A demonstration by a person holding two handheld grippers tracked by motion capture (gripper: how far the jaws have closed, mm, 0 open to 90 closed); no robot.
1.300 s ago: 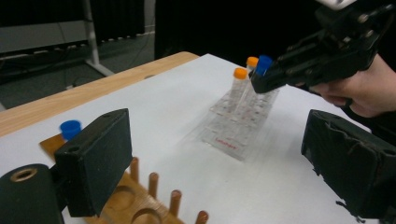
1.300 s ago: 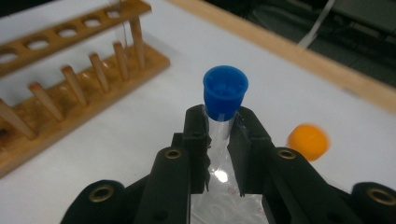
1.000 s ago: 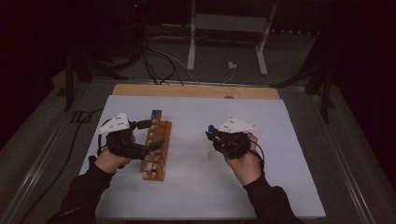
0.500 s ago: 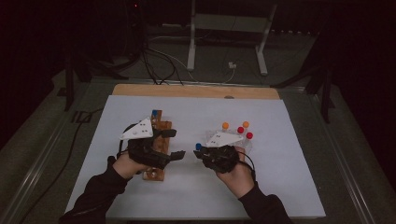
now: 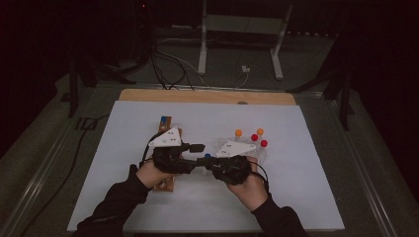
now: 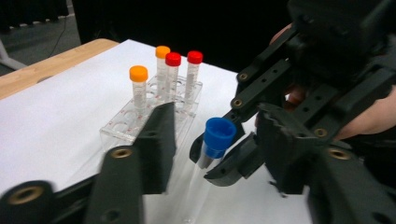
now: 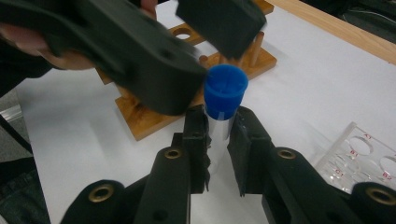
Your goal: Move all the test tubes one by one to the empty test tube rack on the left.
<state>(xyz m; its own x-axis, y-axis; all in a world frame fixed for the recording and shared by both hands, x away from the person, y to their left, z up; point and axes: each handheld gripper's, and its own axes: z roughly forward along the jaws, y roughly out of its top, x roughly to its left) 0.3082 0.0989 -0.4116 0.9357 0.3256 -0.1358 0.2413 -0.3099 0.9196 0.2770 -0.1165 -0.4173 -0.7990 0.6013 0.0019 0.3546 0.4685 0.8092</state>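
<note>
The blue-capped tube [image 7: 224, 100] is clamped in the right hand-held gripper [image 7: 218, 140], while the left hand-held gripper [image 6: 212, 140], jaws just closing, brackets its cap without touching.

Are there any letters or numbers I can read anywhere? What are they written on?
"B1", "C1", "B2": red marks beside holes of the clear plastic rack.
One more red mark at its top hole: looks like "A1", too blurred to be sure.
Red printing on the capped tubes: too small to read.
</note>
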